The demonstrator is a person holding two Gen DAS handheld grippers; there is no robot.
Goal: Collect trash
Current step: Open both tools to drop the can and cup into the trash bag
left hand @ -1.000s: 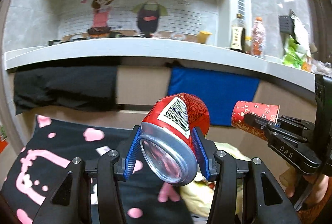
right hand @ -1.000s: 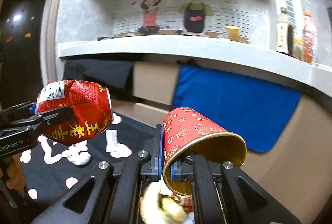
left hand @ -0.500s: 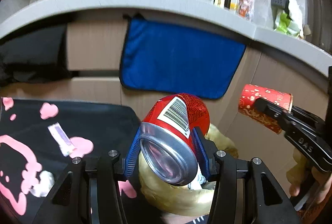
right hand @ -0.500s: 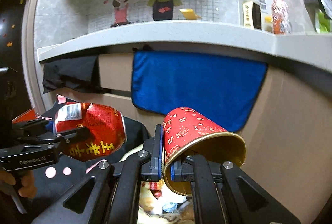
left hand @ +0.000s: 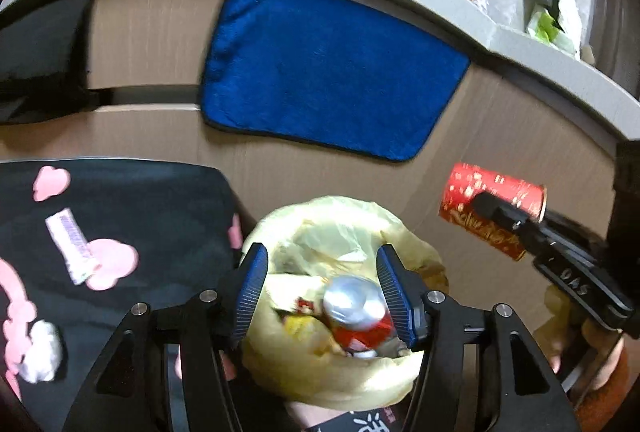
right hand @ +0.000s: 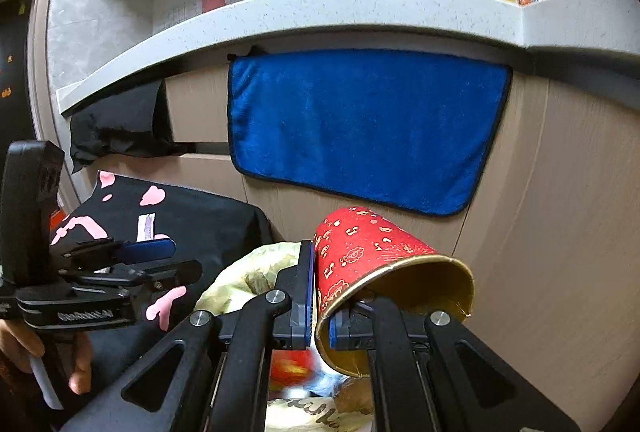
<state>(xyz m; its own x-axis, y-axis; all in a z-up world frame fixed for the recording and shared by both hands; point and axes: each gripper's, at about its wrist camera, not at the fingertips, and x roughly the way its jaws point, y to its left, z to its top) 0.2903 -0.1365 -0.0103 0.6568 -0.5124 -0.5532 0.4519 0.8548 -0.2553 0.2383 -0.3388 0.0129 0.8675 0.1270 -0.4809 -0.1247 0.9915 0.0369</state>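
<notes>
A yellow plastic trash bag (left hand: 332, 224) gapes open below both grippers. The red drink can (left hand: 354, 306) lies blurred inside it, silver end up, among other rubbish. My left gripper (left hand: 320, 256) hangs over the bag mouth, its jaws opening and its blue pads clear of the can. My right gripper (right hand: 320, 296) is shut on the wall of a red paper cup (right hand: 372, 248), one finger inside the rim. It holds the cup on its side, just right of the bag. The left wrist view shows that cup (left hand: 480, 192) at the right.
A black cloth with pink hearts (left hand: 140, 200) lies left of the bag, carrying a small wrapper (left hand: 70, 244) and a white crumpled tissue (left hand: 40, 352). A blue towel (left hand: 320, 64) hangs on the wooden cabinet front under a grey counter (right hand: 360, 8) with bottles. A hand (right hand: 80, 372) holds the left gripper.
The can has left my left gripper and dropped into the yellow bag, and the jaws stand wider. Both grippers have sunk and tilted down toward the bag. The cup stays gripped.
</notes>
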